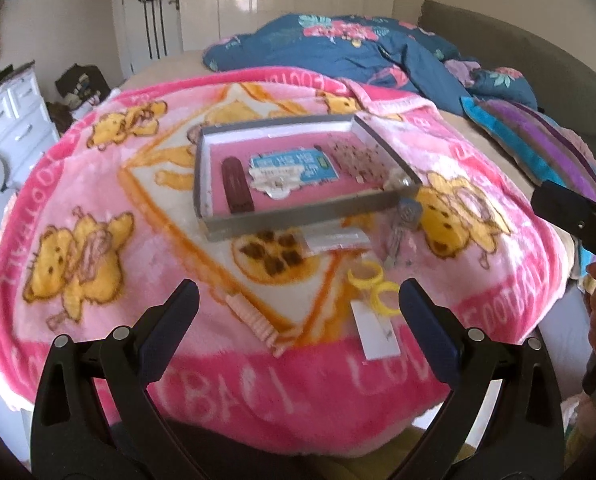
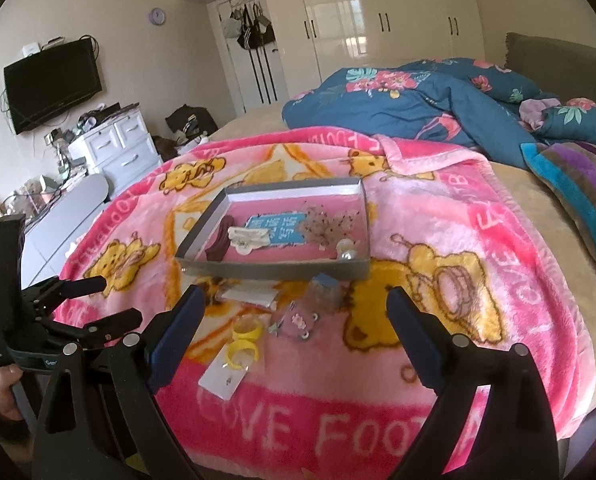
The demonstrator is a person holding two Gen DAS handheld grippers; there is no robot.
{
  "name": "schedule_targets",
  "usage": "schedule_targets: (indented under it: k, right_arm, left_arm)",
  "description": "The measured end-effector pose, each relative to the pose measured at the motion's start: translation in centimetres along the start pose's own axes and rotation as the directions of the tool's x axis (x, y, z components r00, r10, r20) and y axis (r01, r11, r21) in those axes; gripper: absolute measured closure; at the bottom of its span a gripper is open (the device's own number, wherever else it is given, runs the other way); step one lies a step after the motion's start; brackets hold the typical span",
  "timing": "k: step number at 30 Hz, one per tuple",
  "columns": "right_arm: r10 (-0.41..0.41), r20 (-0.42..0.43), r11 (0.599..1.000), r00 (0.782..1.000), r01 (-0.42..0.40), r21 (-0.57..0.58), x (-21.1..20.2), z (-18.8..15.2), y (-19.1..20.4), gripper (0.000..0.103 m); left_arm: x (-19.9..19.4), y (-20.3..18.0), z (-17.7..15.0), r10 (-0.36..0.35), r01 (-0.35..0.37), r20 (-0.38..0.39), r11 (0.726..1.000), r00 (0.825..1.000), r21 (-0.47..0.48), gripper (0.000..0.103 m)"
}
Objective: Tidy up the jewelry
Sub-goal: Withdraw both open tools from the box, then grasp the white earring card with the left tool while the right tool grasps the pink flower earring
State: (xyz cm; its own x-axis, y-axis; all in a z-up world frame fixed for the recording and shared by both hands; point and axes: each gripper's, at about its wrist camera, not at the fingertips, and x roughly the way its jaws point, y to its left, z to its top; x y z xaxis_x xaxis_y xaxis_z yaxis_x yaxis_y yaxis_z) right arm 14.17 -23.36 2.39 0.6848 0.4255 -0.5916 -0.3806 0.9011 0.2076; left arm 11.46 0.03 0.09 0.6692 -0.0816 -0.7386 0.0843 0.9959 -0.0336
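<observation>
A shallow grey tray with a pink floor sits on the pink blanket. Inside lie a dark red clip, a blue card with white hair clips, a card of small studs and a pearl piece. In front of it lie two yellow rings, a white card, a clear packet, silver dangling pieces and a pink comb clip. My left gripper and right gripper are open and empty, near the front edge.
The pink bear blanket covers a bed. A blue floral duvet and a striped pillow lie behind. A white dresser, wall TV and wardrobes stand beyond.
</observation>
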Motion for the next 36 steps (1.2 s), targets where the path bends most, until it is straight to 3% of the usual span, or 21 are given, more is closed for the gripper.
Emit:
schedule_targets:
  k: [18, 27, 36]
  right_arm:
    - [0.031, -0.113, 0.999, 0.993, -0.026, 0.044, 2.6, -2.4, -1.6, 0.011]
    - [0.047, -0.147, 0.997, 0.988, -0.036, 0.073, 4.0, -2.9, -2.5, 0.011]
    - [0.072, -0.21, 0.995, 0.975, -0.055, 0.086, 7.5, -3.3, -2.2, 0.011]
  left_arm:
    - [4.8, -4.6, -4.2, -0.076, 0.095, -0.17, 0.99, 0.983, 0.108, 0.009]
    - [7.3, -5.9, -4.8, -0.104, 0.132, -0.224, 0.985, 0.969, 0.114, 0.029]
    - [9.9, -6.2, -4.9, -0.1, 0.133, -0.278, 0.986, 0.955, 0.101, 0.06]
